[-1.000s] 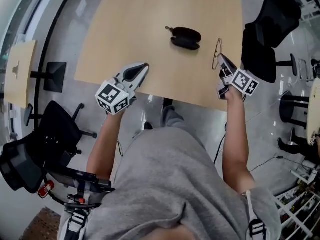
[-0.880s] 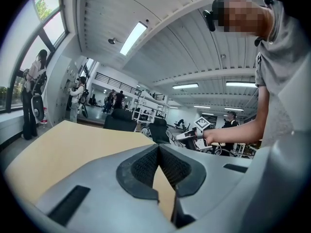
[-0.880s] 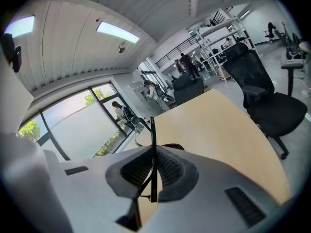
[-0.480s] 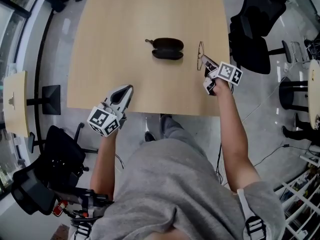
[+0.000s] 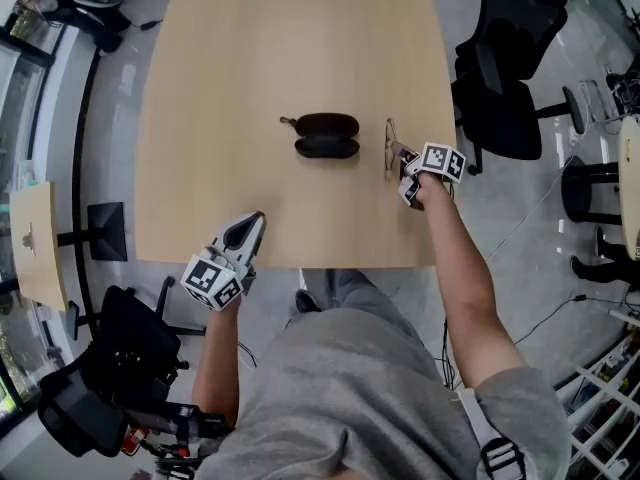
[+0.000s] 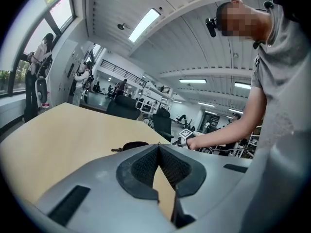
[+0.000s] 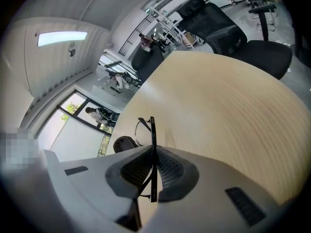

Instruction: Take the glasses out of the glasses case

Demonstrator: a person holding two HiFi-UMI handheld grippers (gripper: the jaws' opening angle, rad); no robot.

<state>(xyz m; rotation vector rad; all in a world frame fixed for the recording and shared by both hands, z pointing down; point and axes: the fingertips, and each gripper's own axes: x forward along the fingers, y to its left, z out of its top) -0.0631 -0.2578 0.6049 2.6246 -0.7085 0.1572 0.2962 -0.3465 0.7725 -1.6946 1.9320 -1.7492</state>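
The black glasses case (image 5: pixel 326 135) lies open in the middle of the light wooden table (image 5: pixel 220 78); it also shows as a dark hump (image 7: pixel 124 143) in the right gripper view. Just right of it, my right gripper (image 5: pixel 399 154) is shut on the thin-framed glasses (image 5: pixel 388 138), low over the table. In the right gripper view the glasses (image 7: pixel 152 127) stand on edge, pinched between the pads. My left gripper (image 5: pixel 245 236) hangs at the table's near edge, shut, with nothing between its tips (image 6: pixel 158 145). The case (image 6: pixel 133 144) lies beyond them.
Black office chairs (image 5: pixel 510 58) stand beyond the table's right side, and another chair (image 5: pixel 130 333) stands at the lower left. A small wooden side table (image 5: pixel 30 243) is at the far left. The person's legs are at the table's near edge.
My right gripper has come down toward the table with the glasses and rolled, staying right of the case. The left gripper has sunk a little, back to the near edge.
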